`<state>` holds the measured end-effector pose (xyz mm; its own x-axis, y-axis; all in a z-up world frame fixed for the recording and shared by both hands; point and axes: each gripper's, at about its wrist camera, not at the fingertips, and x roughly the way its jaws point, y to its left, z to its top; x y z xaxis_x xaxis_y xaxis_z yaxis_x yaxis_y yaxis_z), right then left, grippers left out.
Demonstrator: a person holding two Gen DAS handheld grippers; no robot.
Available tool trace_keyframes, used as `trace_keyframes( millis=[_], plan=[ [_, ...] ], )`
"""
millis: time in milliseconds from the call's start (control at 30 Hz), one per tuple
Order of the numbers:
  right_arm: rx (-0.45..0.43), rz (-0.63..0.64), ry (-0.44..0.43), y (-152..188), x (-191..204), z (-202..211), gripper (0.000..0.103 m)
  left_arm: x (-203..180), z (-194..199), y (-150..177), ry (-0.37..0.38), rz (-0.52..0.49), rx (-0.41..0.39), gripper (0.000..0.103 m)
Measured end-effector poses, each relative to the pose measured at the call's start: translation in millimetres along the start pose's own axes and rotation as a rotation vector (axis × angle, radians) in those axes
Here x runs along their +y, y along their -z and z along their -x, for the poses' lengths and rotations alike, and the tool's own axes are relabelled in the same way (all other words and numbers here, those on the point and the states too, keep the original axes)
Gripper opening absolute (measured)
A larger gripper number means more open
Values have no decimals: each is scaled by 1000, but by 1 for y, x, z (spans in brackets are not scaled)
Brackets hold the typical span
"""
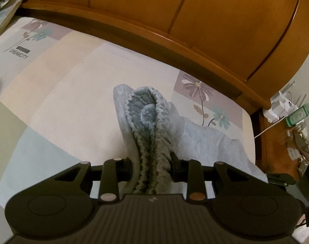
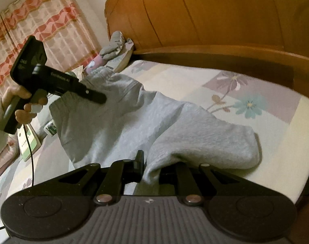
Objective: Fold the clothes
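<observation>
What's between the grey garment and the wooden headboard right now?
Only bare floral bedsheet: nothing lies between the grey garment and the wooden headboard. Both wrist views show that stretch.

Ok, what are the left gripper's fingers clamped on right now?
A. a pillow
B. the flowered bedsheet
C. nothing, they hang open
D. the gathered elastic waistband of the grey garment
D: in the left wrist view the left gripper pinches the grey garment's bunched elastic waistband above the bedsheet.

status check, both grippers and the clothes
Left gripper shut on bunched elastic waistband. Right gripper shut on grey garment, lifted off the bed. Nothing in the way.
</observation>
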<state>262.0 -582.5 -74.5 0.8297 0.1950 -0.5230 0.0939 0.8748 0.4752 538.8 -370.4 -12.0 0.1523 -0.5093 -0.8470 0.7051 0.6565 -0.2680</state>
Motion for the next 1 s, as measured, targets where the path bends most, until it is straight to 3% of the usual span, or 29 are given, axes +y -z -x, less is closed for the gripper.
trace_keyframes(
  millis=[233, 400, 567, 700, 833, 1000],
  plan=[
    [17, -6, 1, 9, 5, -1, 14, 2, -6, -17, -22, 3, -6, 31],
    [26, -11, 3, 15, 4, -3, 14, 11, -11, -24, -83, 35, -3, 42],
    [35, -43, -15, 19, 0, -1, 15, 24, 4, -25, -155, 91, -76, 43],
    [57, -166, -83, 24, -15, 4, 27, 13, 14, -10, -113, 55, -92, 50],
    [52, -364, -190, 32, -41, 11, 63, 2, 15, 26, -33, 49, -79, 50],
    [40, -566, -215, 34, -73, 8, 69, -13, 19, 84, 92, 98, -92, 51]
  ],
)
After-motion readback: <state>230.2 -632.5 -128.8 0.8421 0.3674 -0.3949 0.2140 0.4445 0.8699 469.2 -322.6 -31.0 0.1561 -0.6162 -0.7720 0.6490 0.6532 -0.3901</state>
